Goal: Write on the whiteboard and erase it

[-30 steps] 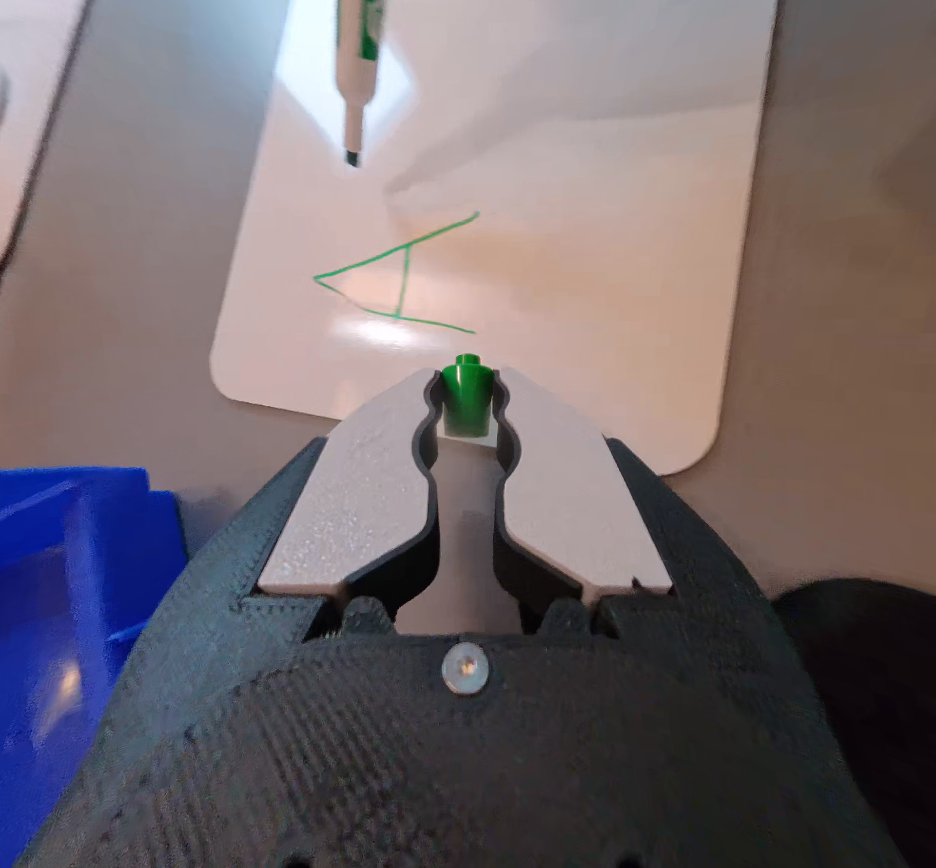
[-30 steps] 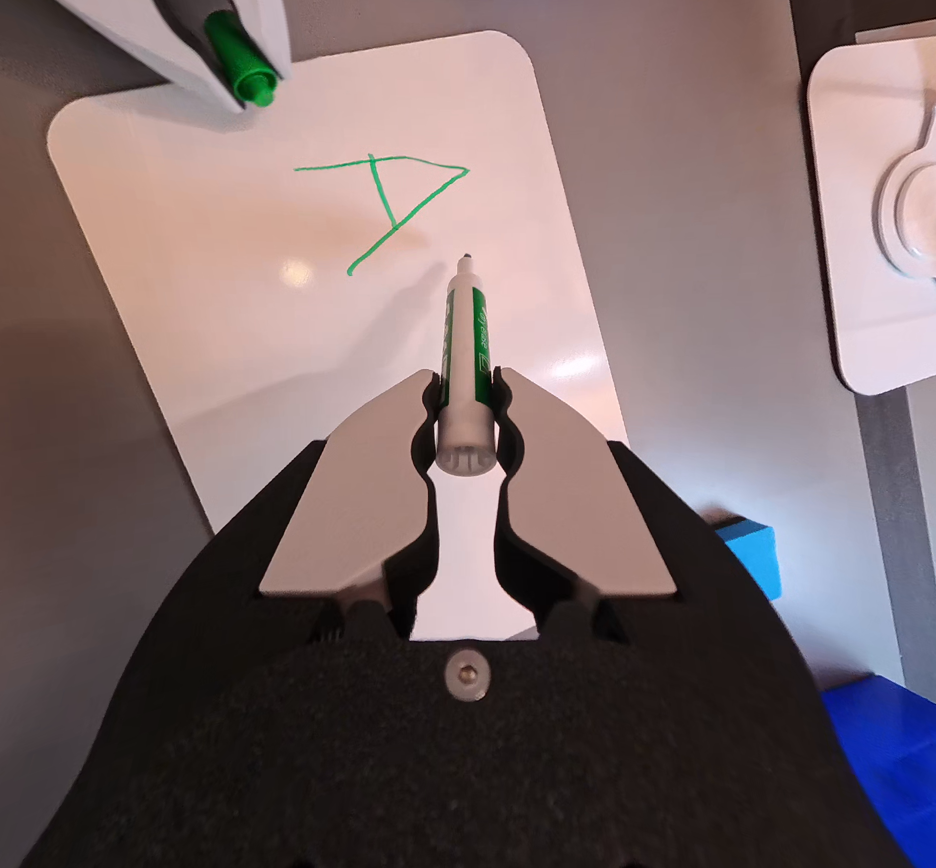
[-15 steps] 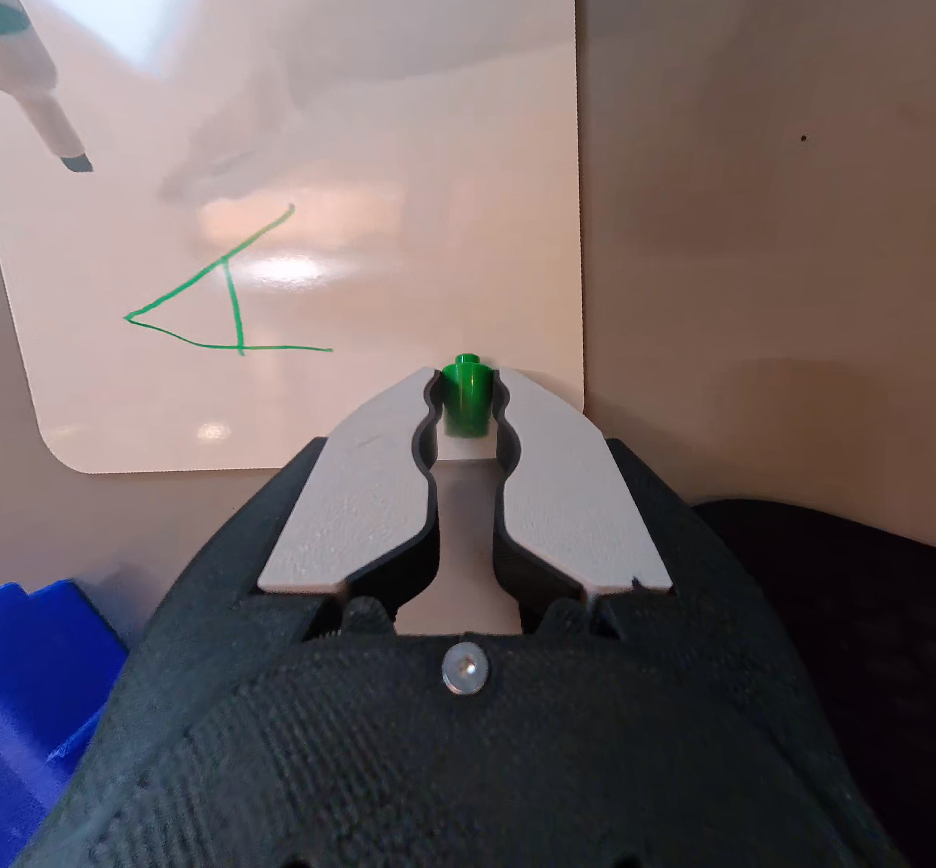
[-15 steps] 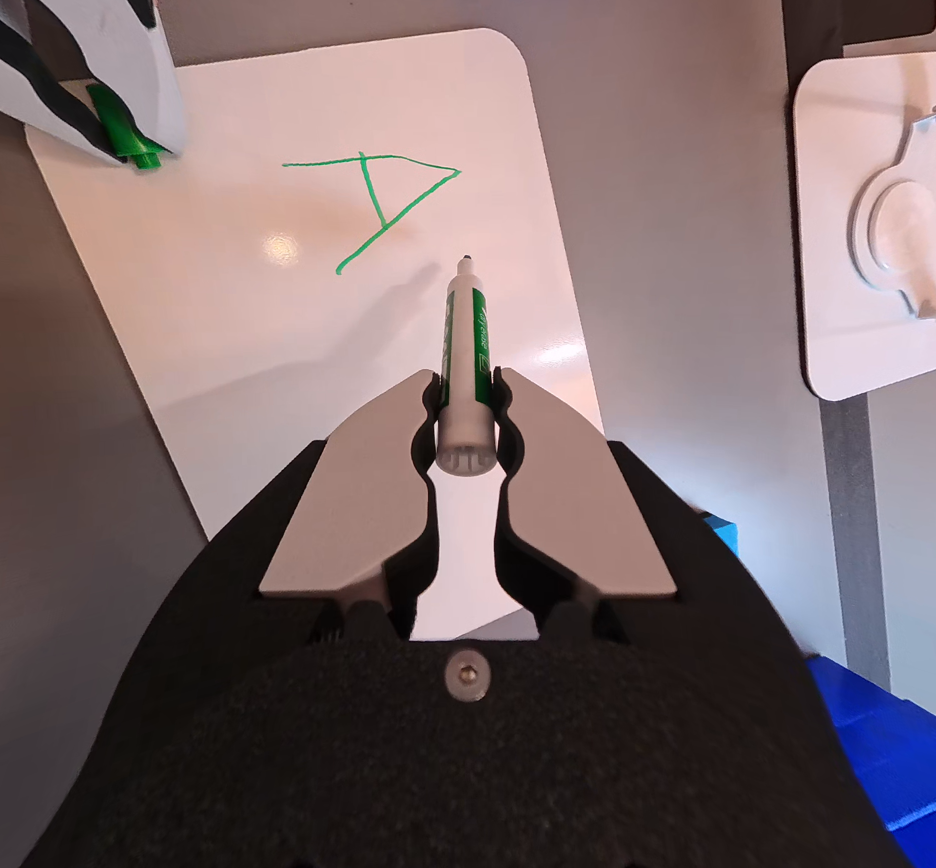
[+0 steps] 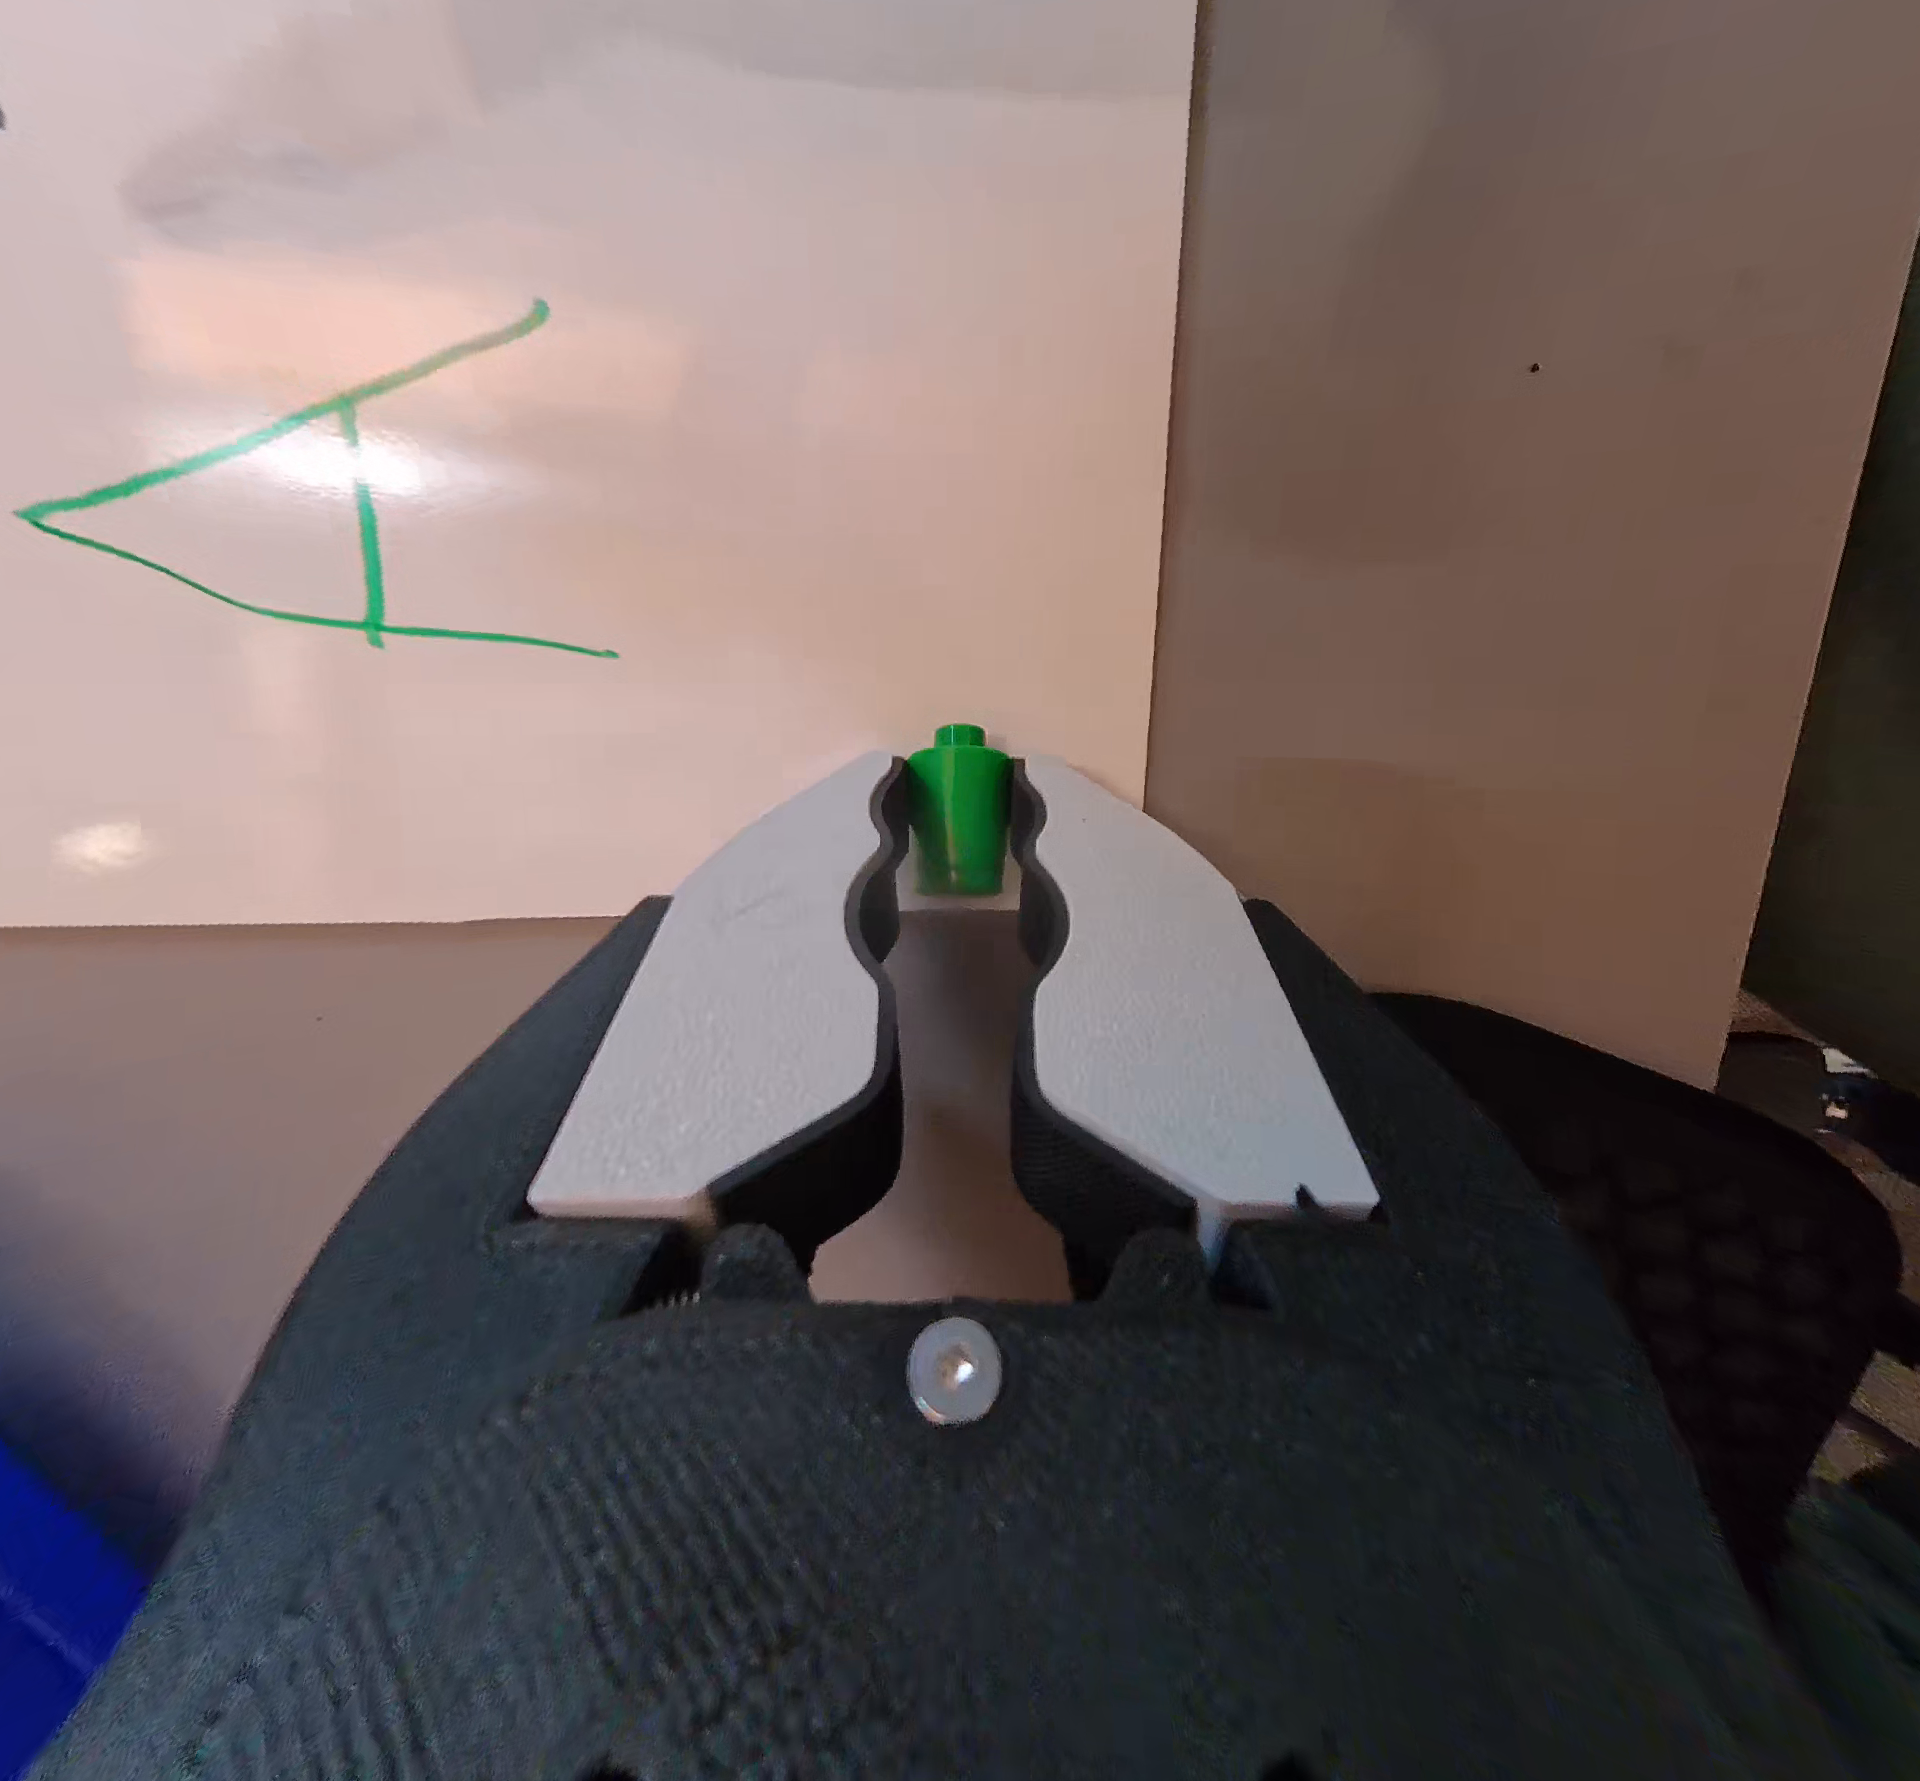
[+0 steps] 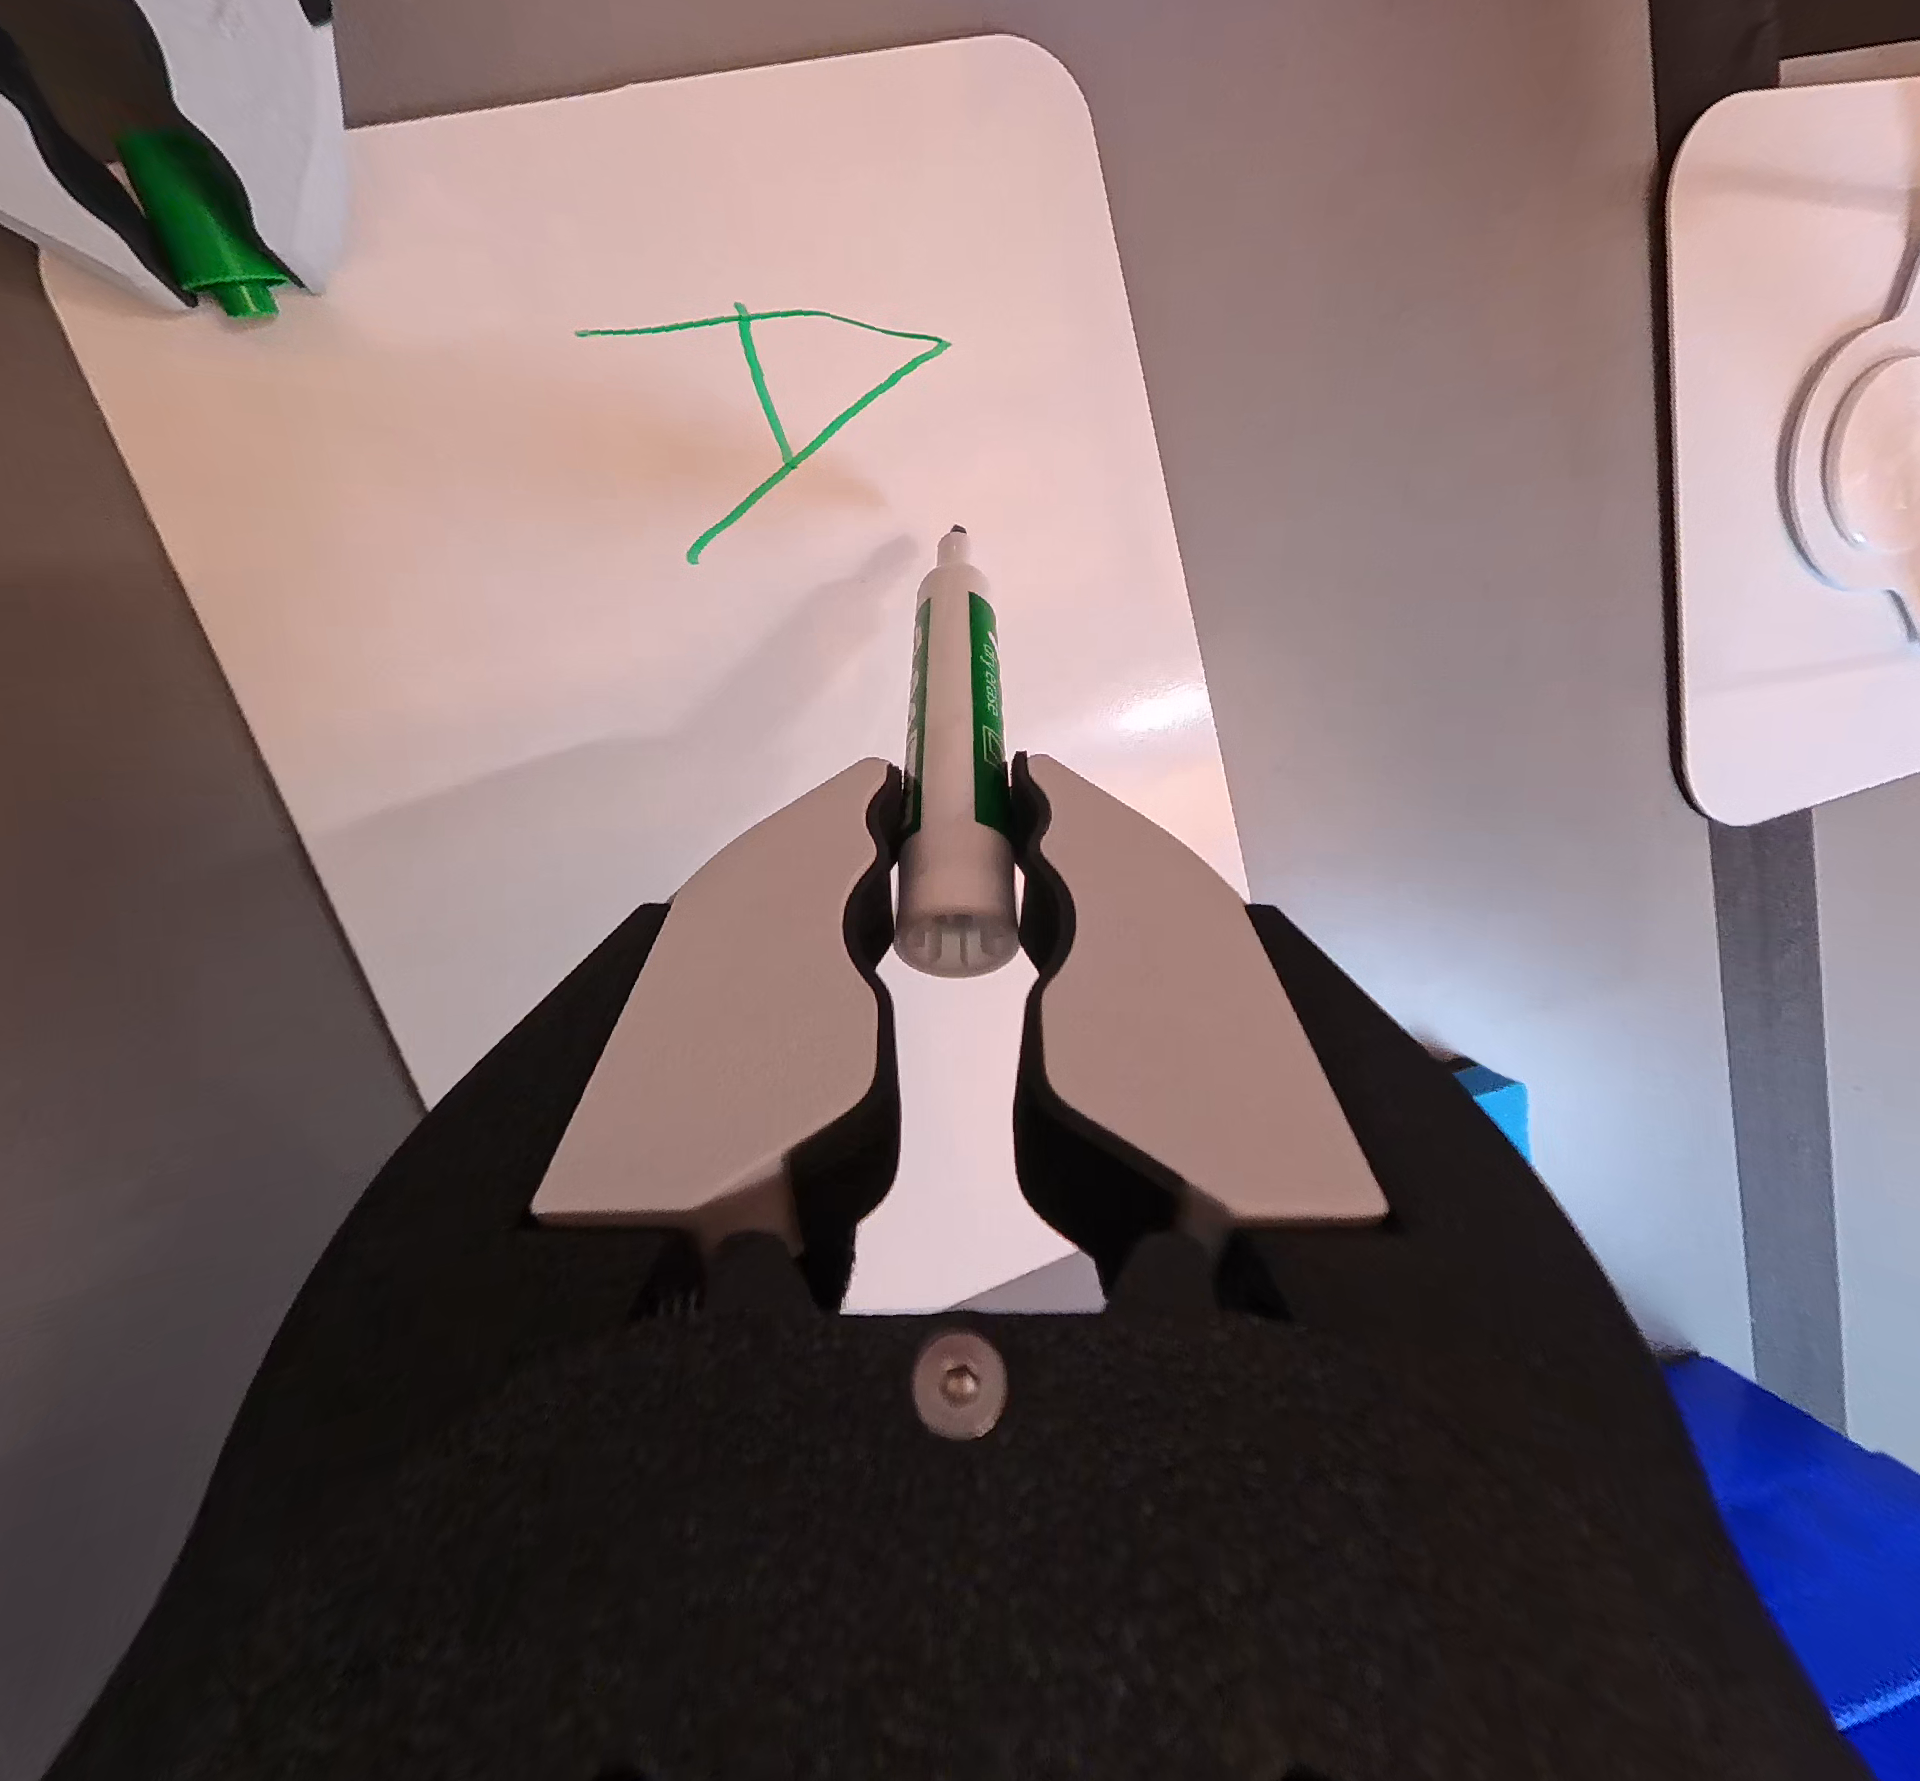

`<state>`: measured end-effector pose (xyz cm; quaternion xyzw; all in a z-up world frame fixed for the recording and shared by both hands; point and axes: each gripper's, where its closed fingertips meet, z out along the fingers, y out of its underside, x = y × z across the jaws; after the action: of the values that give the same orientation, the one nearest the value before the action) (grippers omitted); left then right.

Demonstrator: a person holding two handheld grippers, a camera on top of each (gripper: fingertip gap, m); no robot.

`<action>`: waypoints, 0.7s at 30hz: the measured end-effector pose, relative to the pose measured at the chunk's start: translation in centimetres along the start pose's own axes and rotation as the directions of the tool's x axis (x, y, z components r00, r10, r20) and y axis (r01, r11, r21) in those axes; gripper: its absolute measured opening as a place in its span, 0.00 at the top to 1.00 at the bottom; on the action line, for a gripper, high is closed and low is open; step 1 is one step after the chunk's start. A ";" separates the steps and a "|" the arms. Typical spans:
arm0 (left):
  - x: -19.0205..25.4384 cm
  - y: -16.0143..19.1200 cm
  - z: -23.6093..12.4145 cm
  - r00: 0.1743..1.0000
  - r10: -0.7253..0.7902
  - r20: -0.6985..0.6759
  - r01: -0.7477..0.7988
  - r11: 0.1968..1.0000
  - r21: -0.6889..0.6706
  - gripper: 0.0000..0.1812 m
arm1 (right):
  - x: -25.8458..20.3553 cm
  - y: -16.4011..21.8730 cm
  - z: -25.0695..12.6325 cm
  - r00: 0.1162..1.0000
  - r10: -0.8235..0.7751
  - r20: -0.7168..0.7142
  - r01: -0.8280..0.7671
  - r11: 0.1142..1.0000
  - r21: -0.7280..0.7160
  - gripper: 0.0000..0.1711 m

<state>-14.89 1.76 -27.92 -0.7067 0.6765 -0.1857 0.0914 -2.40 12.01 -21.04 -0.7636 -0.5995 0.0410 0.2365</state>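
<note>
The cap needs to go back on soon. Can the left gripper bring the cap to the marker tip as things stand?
Probably yes. The left gripper holds the cap over the whiteboard's far corner, and only bare board and the green drawing lie between it and the marker tip held by the right gripper.

The left gripper (image 5: 958, 801) has its two pale fingers (image 5: 769, 962) closed together at the tips, clamping something small, near one corner of the desk. The right gripper (image 6: 956, 796) is likewise closed, its fingers (image 6: 1174, 993) pinching a slim object that points forward.
</note>
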 end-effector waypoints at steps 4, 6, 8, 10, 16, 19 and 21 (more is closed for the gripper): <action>-0.1 -0.1 0.1 1.000 0.001 0.004 -0.001 1.000 -0.009 0.90 | 0.1 -0.2 0.3 1.000 0.004 -0.001 -0.004 1.000 0.002 0.88; -0.1 -0.1 0.1 1.000 -0.010 -0.001 0.010 1.000 0.000 0.90 | 0.3 -0.1 0.4 1.000 0.005 -0.009 -0.005 1.000 -0.002 0.88; -0.1 -0.1 0.1 1.000 -0.011 0.001 0.011 1.000 0.000 0.90 | 0.5 -0.1 0.6 1.000 0.008 -0.013 -0.008 1.000 -0.004 0.88; -0.1 -0.1 0.1 1.000 -0.004 0.011 0.004 1.000 -0.009 0.90 | 0.7 0.0 0.9 1.000 0.012 -0.013 -0.012 1.000 -0.009 0.88; -0.1 -0.1 0.1 1.000 -0.002 0.014 0.003 1.000 -0.004 0.90 | 1.0 0.2 1.4 1.000 0.022 -0.013 -0.022 1.000 -0.013 0.88; -0.1 -0.1 0.1 1.000 -0.001 0.015 0.001 1.000 -0.003 0.90 | 1.0 0.2 1.5 1.000 0.019 -0.012 -0.020 1.000 -0.017 0.88; -0.1 -0.1 0.1 1.000 0.000 0.016 0.000 1.000 -0.002 0.90 | 1.0 0.2 1.5 1.000 0.018 -0.011 -0.018 1.000 -0.021 0.88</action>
<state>-14.77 1.82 -27.96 -0.7083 0.6759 -0.1795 0.0962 -2.49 13.35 -22.23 -0.7716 -0.5916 0.0327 0.2314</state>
